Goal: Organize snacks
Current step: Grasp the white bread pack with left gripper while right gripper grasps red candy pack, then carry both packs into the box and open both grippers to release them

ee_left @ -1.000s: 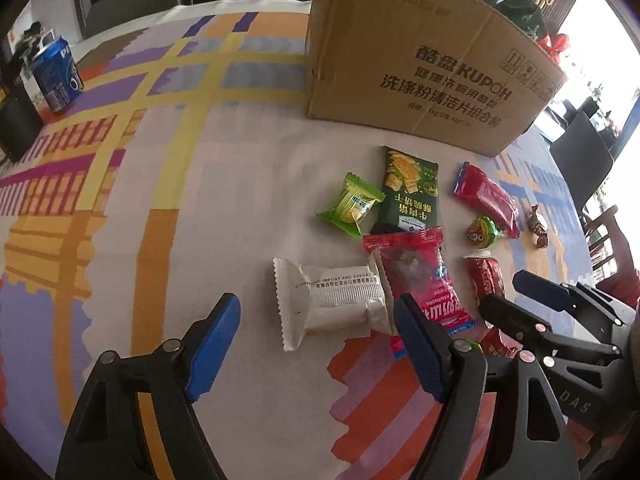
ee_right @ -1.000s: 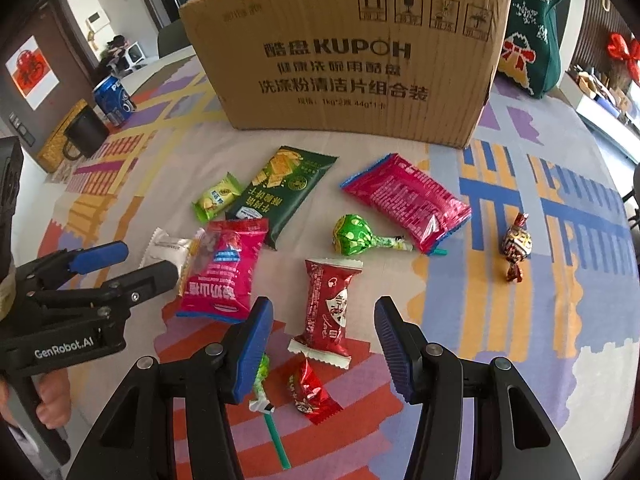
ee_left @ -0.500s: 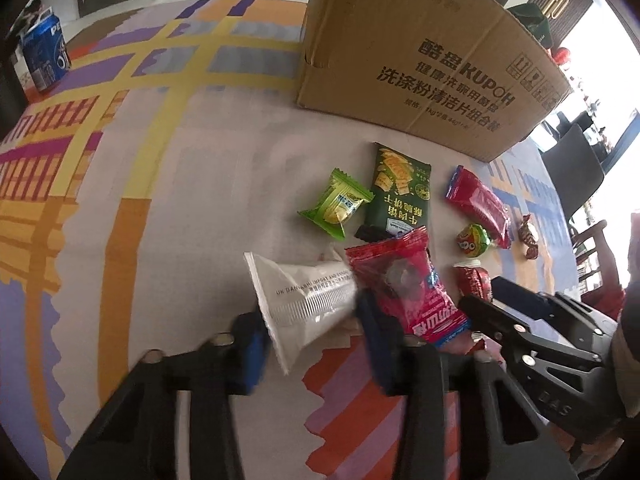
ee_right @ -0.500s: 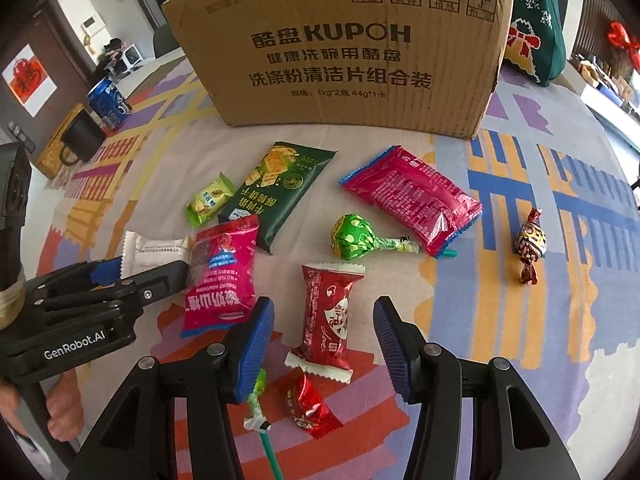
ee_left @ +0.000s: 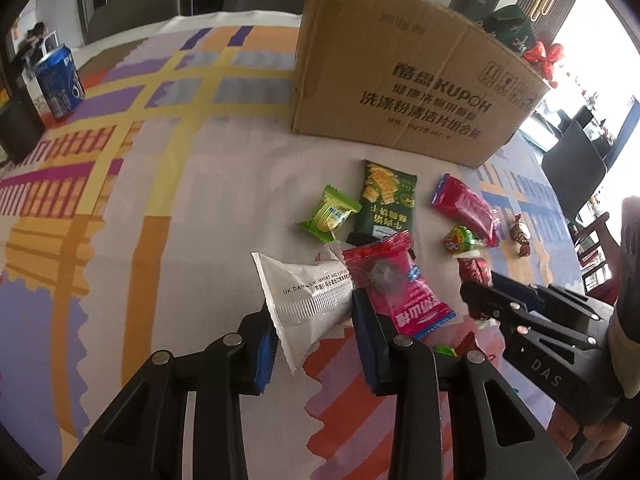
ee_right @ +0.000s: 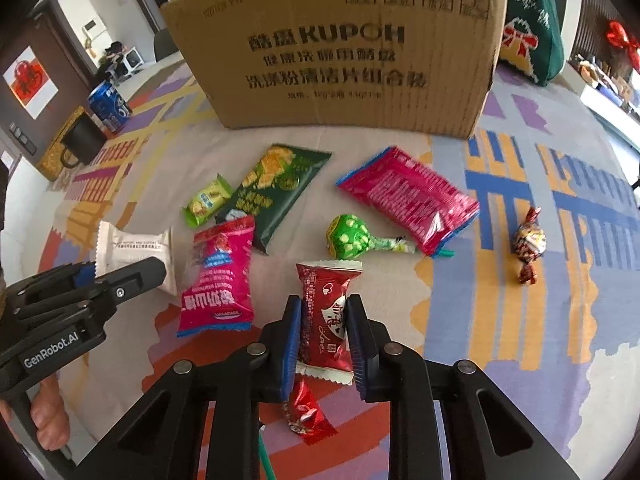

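You're mid-pickup: left tongs [ee_left: 310,320] clamp the white packet [ee_left: 308,300], right tongs [ee_right: 323,334] pinch the red candy packet [ee_right: 326,312]; next, lift both clear into the cardboard box [ee_right: 340,44].

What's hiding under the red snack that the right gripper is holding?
Below the red snack packet held in the right gripper lies a small red candy on the tablecloth, plus a green stick. The gripper covers what the stick joins.
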The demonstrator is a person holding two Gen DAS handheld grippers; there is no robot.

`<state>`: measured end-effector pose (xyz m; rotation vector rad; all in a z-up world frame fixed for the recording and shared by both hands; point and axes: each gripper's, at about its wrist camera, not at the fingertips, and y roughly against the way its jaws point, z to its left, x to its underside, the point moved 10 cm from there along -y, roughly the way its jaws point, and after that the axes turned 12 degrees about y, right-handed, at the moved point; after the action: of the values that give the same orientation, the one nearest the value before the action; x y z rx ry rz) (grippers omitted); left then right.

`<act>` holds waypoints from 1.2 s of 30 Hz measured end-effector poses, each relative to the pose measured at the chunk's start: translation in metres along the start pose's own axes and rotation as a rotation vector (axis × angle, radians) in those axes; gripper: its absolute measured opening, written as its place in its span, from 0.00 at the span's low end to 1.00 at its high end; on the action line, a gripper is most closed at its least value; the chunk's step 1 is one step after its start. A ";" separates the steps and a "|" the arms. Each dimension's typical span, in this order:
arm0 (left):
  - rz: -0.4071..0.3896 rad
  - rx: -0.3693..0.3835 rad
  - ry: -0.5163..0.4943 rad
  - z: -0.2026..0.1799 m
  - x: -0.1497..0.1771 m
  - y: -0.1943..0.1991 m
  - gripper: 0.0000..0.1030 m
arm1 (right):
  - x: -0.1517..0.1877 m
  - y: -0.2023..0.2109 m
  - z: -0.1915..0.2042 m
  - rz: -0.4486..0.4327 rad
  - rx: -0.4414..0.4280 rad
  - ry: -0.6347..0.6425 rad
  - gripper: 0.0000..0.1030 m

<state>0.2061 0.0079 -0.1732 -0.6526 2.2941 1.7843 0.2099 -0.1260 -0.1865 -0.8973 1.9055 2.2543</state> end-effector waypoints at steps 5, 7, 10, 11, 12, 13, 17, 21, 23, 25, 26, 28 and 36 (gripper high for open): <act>-0.027 0.014 -0.018 -0.009 -0.002 0.013 0.33 | -0.009 0.019 -0.001 -0.054 0.011 0.005 0.23; -0.042 0.020 -0.026 -0.012 -0.004 0.020 0.34 | -0.013 0.029 -0.001 -0.078 0.012 0.008 0.23; -0.064 0.029 -0.038 -0.019 -0.007 0.028 0.34 | -0.017 0.040 -0.001 -0.106 0.009 0.011 0.23; -0.071 0.032 -0.042 -0.020 -0.008 0.031 0.34 | -0.020 0.045 0.000 -0.119 0.008 0.013 0.23; -0.081 0.036 -0.047 -0.023 -0.011 0.035 0.34 | -0.021 0.048 0.000 -0.127 0.007 0.013 0.23; -0.090 0.038 -0.050 -0.025 -0.012 0.038 0.34 | -0.023 0.052 0.000 -0.137 0.006 0.014 0.23; -0.128 0.049 -0.066 -0.034 -0.022 0.051 0.34 | -0.030 0.067 0.000 -0.175 0.002 0.015 0.23; -0.168 0.063 -0.082 -0.044 -0.034 0.064 0.34 | -0.040 0.082 0.000 -0.218 0.003 0.016 0.23; -0.185 0.071 -0.087 -0.049 -0.040 0.070 0.34 | -0.045 0.089 0.000 -0.238 0.004 0.021 0.23; -0.202 0.077 -0.093 -0.053 -0.045 0.075 0.34 | -0.050 0.096 -0.001 -0.260 0.008 0.022 0.23; -0.209 0.078 -0.097 -0.055 -0.048 0.078 0.34 | -0.053 0.099 -0.001 -0.269 0.009 0.025 0.23; -0.230 0.079 -0.104 -0.058 -0.055 0.083 0.34 | -0.060 0.105 -0.002 -0.289 0.011 0.024 0.23; -0.311 0.087 -0.125 -0.073 -0.088 0.105 0.34 | -0.089 0.131 -0.013 -0.367 0.045 0.033 0.23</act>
<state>0.2490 -0.0207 -0.0264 -0.8066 2.0446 1.5298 0.2370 -0.1406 -0.0306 -1.1725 1.6327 1.9857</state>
